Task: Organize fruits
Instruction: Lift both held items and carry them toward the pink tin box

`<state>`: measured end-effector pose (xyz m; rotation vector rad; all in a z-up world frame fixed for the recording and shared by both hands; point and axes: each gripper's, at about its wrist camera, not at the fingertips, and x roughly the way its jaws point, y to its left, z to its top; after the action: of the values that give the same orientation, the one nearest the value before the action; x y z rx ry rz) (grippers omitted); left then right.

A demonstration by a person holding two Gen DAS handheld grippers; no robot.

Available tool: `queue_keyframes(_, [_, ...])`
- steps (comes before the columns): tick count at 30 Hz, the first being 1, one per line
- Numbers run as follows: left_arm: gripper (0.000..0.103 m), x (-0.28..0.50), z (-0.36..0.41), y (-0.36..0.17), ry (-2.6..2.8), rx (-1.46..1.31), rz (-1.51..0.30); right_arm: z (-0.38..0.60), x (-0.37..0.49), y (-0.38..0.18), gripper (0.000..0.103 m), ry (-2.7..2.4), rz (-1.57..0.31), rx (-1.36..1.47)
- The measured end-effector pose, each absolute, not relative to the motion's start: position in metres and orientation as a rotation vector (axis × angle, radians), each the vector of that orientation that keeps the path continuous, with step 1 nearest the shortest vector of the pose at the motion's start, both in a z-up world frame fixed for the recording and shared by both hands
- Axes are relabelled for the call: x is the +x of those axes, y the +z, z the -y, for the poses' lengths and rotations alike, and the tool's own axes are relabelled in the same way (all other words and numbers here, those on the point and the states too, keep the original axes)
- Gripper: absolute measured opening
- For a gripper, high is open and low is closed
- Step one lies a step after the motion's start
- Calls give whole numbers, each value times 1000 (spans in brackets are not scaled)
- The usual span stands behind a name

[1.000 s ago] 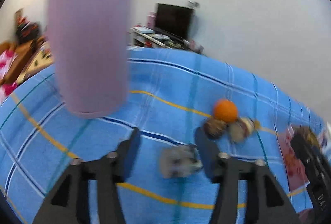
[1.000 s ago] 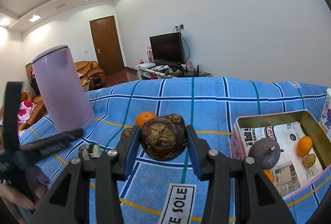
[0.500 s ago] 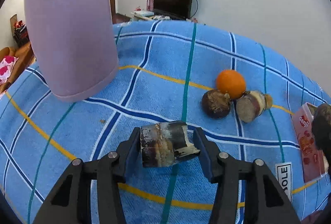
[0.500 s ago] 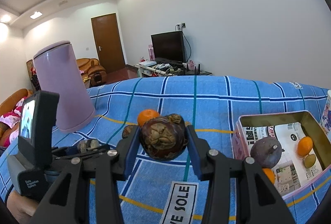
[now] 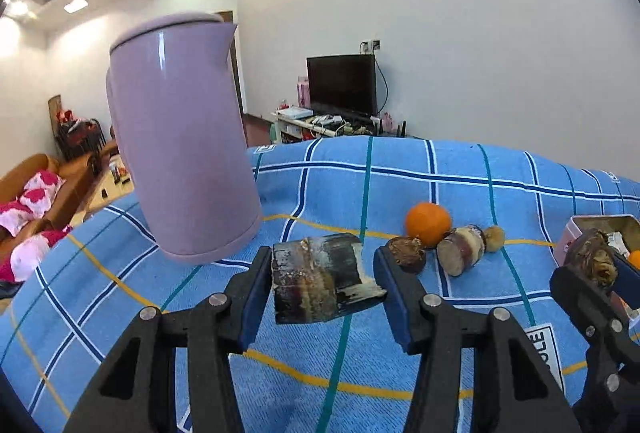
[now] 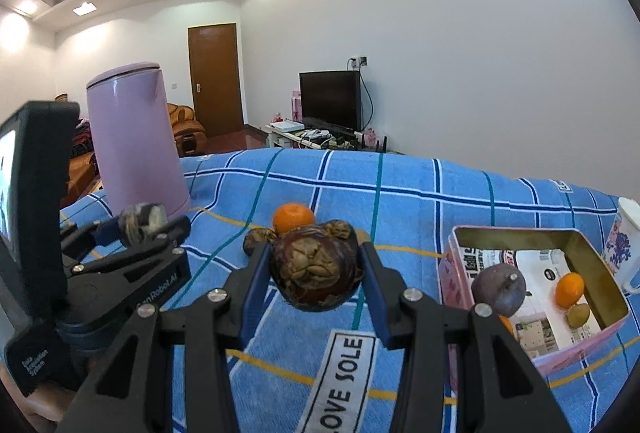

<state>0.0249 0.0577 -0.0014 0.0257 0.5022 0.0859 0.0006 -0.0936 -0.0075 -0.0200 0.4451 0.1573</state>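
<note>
1. The left gripper [image 5: 322, 283] had just been closing, and its jaws now pinched a dark, cut cylindrical piece [image 5: 322, 279], which a second earlier lay loose on the blue checked cloth [image 5: 400, 193]; it now hung clear of it
2. The right gripper [image 6: 316, 271] was clamped on a brown wrinkled fruit [image 6: 316, 269], unchanged over that second
3. Judged from this, both pieces looked ready to go to the pink tin [image 6: 452, 273] at the right, where a purple fruit [image 6: 498, 287] and a small orange [image 6: 570, 289] lay
4. An orange [image 5: 428, 219] and two brown pieces [image 5: 406, 253] remained on the cloth
5. Readable writing: "LOVE SOLE" on the cloth label [image 6: 344, 373]; print inside the tin was too small to read
</note>
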Motion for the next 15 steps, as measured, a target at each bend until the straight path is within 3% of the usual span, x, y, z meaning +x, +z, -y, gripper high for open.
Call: queue_keyframes(15, [53,9,-30,-4,23,42,-520,116,-23,0,47,146,-410,-23])
